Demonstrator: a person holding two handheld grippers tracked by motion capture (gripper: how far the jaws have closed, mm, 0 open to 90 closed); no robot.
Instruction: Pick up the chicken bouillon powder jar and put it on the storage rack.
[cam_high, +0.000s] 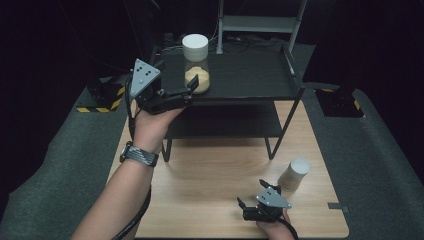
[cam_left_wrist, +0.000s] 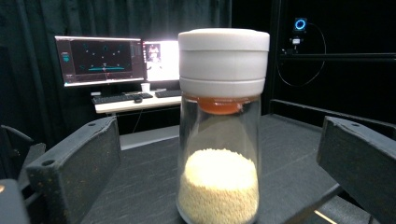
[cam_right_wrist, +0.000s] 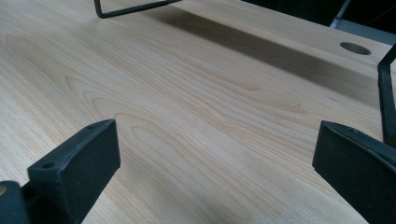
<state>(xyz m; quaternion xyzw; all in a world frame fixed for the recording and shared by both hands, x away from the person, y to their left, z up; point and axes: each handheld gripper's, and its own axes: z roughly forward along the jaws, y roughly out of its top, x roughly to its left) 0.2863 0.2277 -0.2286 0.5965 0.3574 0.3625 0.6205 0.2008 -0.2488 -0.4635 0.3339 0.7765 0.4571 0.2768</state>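
Two jars are in play. One jar of grain, glass with a white lid, already stands upright on the top deck of the black shelf at the far end of the table. The left gripper sits level with it, jaws spread wide to either side of the glass and, as far as I can make out, not touching it, so this placement looks finished. What remains is the second jar, standing on the table near the right edge. The right gripper rests low just beside it, jaws wide and empty over bare wood; that pickup has not begun.
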